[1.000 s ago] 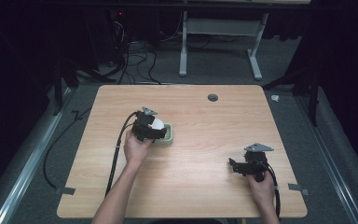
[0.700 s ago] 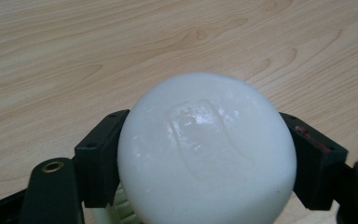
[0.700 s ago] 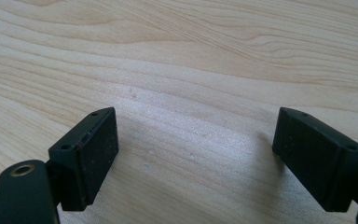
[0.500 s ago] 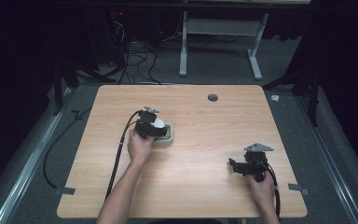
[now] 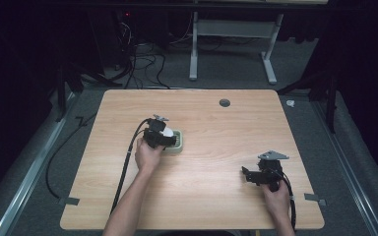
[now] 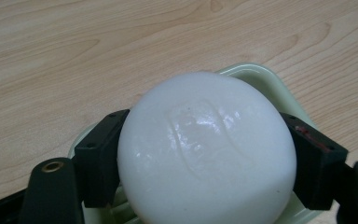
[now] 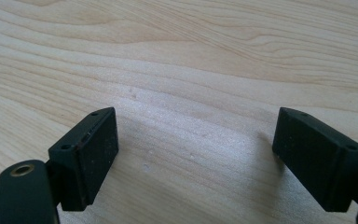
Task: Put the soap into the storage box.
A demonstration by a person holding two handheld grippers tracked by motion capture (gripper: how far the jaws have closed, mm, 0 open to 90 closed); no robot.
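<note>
A white oval soap bar [image 6: 207, 151] sits between the two black jaws of my left gripper [image 6: 207, 158], which is shut on it. Under the soap lies a pale green soap dish [image 6: 254, 77]; whether the soap rests on it or hangs just above it I cannot tell. From the high view, the left gripper [image 5: 161, 133] is over the green dish [image 5: 178, 142] near the middle-left of the wooden table [image 5: 216, 123], with the soap [image 5: 167, 132] showing white at the jaws. My right gripper [image 5: 248, 173] rests low at the table's front right, open, with bare wood between its jaws [image 7: 196, 154].
A dark round grommet [image 5: 225, 103] sits in the table's far edge area. Black cables trail from both grippers toward the front edge. Beyond the table are a white desk frame [image 5: 231, 39] and floor cables [image 5: 138, 59]. Tape tabs [image 5: 69, 200] mark the front corners.
The left gripper with the soap has shifted slightly forward and right over the green dish. The right gripper has stayed where it was.
</note>
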